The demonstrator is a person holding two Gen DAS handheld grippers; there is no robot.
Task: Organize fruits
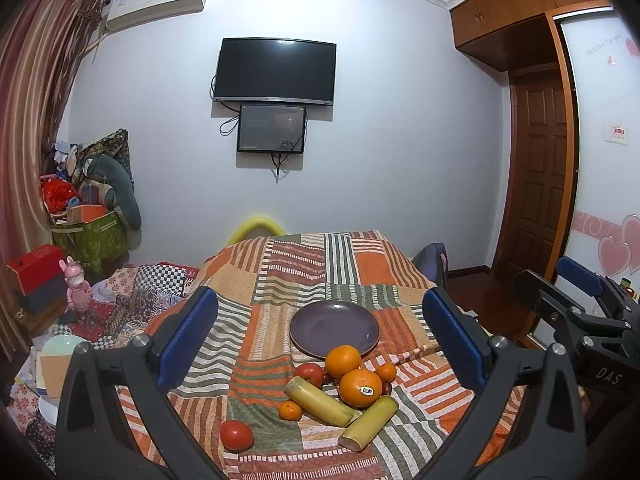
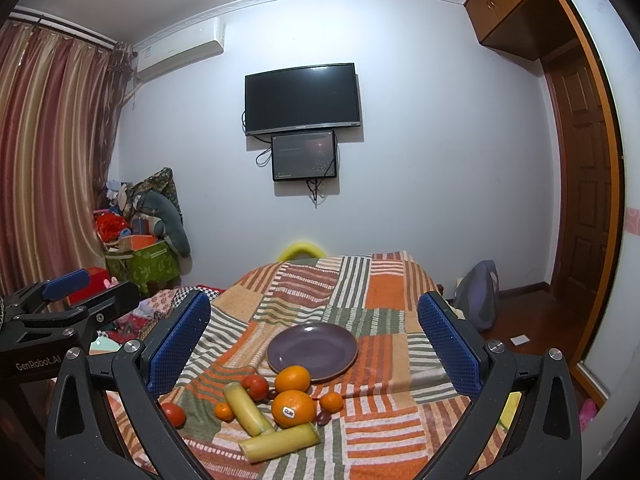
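Note:
An empty purple plate (image 1: 334,329) (image 2: 312,350) lies on a patchwork-covered table (image 1: 280,280). In front of it lies a pile of fruit: two large oranges (image 1: 343,361) (image 1: 360,387), one with a sticker (image 2: 293,408), two yellow sugarcane pieces (image 1: 320,400) (image 2: 280,442), two red tomatoes (image 1: 236,435) (image 1: 309,373), and small tangerines (image 1: 290,411). My left gripper (image 1: 320,332) is open and empty, above and short of the fruit. My right gripper (image 2: 314,338) is open and empty, also held back from the pile.
The right gripper's body shows at the right edge in the left wrist view (image 1: 580,312); the left one shows at the left in the right wrist view (image 2: 60,312). A cluttered bed (image 1: 100,312), boxes (image 1: 88,232) and a curtain stand left. A wooden door (image 1: 540,184) is right.

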